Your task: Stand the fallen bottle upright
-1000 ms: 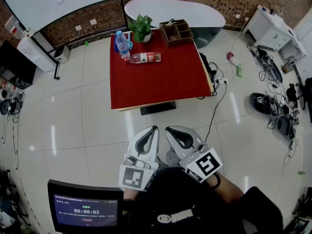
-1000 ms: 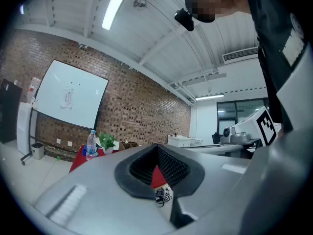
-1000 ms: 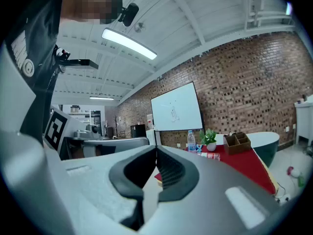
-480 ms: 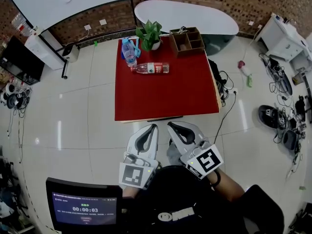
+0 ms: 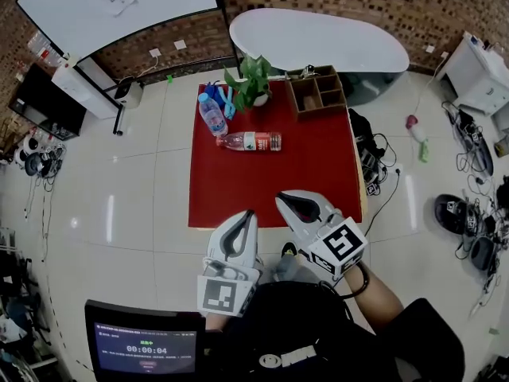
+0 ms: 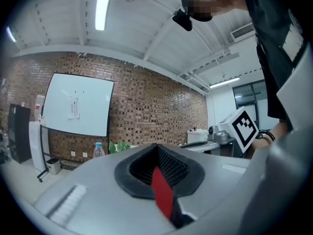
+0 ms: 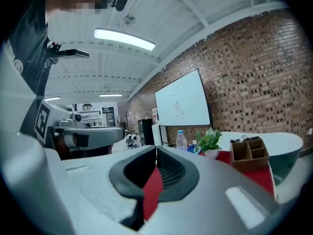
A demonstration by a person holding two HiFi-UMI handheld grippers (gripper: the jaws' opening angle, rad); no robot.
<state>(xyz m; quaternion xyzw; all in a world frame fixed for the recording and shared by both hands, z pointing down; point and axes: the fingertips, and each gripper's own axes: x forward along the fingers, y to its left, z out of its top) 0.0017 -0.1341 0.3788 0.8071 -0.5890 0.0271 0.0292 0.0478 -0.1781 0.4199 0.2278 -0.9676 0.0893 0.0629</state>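
The fallen bottle (image 5: 253, 141), clear with a red label, lies on its side on the far left part of the red table (image 5: 270, 181). Behind it to the left, a blue-capped bottle (image 5: 212, 116) stands upright. My left gripper (image 5: 249, 212) is shut and empty, its tip at the table's near edge. My right gripper (image 5: 285, 196) is also shut and empty, its tip just over that edge. Both are well short of the fallen bottle. In the left gripper view the shut left gripper (image 6: 156, 146) hides the fallen bottle. The right gripper (image 7: 156, 148) hides it too.
A potted plant (image 5: 253, 82) and a wooden organizer (image 5: 318, 92) stand along the table's far edge. A white curved counter (image 5: 318, 38) is behind the table. Cables and a power strip (image 5: 372, 161) lie on the floor at its right. A monitor (image 5: 143, 344) sits at my lower left.
I have walked closer to the table. Both shut grippers moved forward from over the floor to the table's near edge, the right one slightly ahead.
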